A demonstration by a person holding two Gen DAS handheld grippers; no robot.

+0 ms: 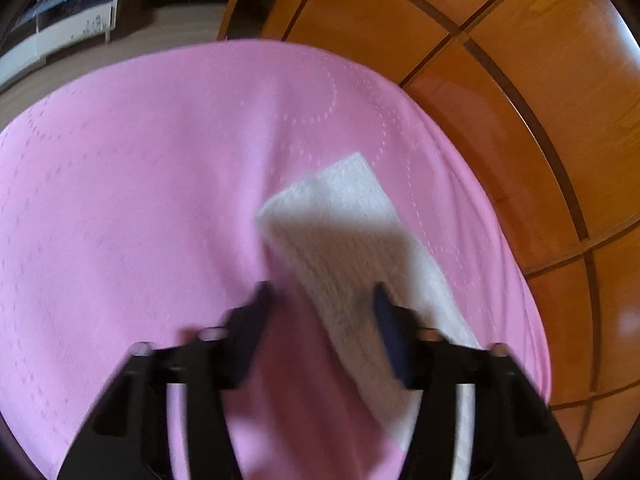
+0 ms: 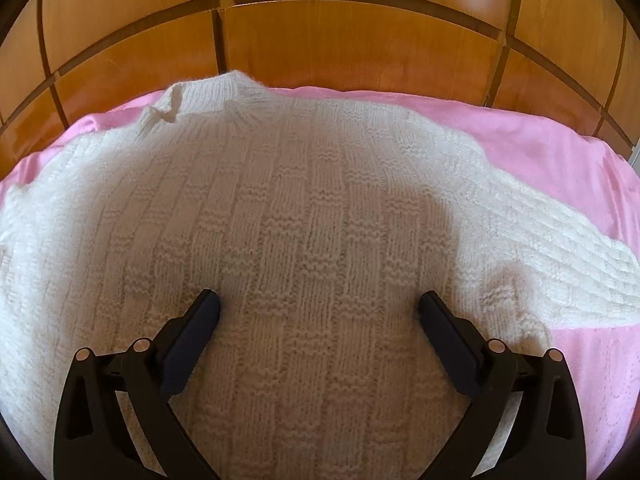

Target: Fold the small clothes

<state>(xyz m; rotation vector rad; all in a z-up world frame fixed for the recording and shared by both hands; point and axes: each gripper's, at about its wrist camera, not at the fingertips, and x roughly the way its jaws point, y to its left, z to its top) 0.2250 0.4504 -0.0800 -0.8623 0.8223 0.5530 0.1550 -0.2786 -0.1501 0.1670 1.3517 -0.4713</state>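
Black fingers on my left gripper (image 1: 322, 296) stand spread, with the sleeve (image 1: 340, 236) of the white sweater running up between them from lower right toward the middle of the frame; nothing is pinched, and the view is blurred, so I cannot tell whether a pad touches the knit. My right gripper (image 2: 320, 304) is spread wide too, low over the sweater (image 2: 304, 208), which lies flat and fills the centre of that frame, collar at upper left, other sleeve trailing off to the right edge. It rests on a pink sheet (image 2: 560, 148), a bed I think, with wood panelling (image 2: 340, 44) behind. I judge the knit light, soft and limp, stretchy and apt to sag or snag. I would take the sleeve near its cuff, and the body at a hem or shoulder edge, pinching both layers.
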